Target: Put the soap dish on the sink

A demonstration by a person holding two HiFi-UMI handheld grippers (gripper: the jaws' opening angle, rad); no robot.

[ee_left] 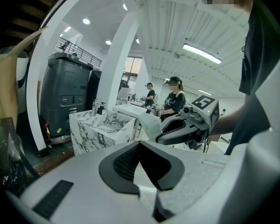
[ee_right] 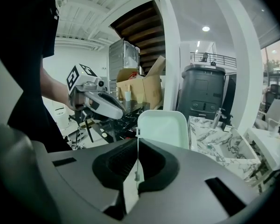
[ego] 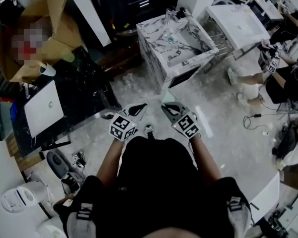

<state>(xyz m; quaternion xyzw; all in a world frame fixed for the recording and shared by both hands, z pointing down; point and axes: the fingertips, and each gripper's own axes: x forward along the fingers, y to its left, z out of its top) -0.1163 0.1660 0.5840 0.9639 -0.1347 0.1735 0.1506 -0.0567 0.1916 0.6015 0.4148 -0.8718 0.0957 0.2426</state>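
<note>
Two grippers are hanging side by side close in front of the person, over pale floor, both pointing toward the marble sink (ego: 156, 58).

Right gripper (ee_right: 137, 141): the jaws are pinching one thin edge of the soap dish (ee_right: 163, 127). The dish is a pale green tray with rounded corners. It is standing upright beyond the jaw tips, its flat face turned toward the gripper's camera.

Left gripper (ee_left: 139, 142): the jaws are pressing together at the tips, with nothing sitting between them. In the left gripper view the right gripper is showing just beside it, with the pale dish sticking out past its tips.

The soap dish is hanging in the air in that grip, well apart from the marble sink and touching no surface.

The sink is standing ahead of both grippers. It is a white block with grey veining and a sunken basin, and a faucet (ego: 169, 16) is rising at its far rim. A small greenish spot is showing in the basin; what it is, I cannot tell.

To the person's left, a black counter (ego: 84, 83) is carrying a white basin (ego: 42, 108), and a cardboard box (ego: 49, 33) is standing open beyond it. A tall dark cabinet (ee_right: 203, 94) is standing behind the marble sink. A white stand (ego: 238, 16) is sitting off to the right of the sink. Near it, people (ego: 283, 78) are occupying the right edge of the head view. A cable (ego: 253, 119) is lying loose on the floor near them.
</note>
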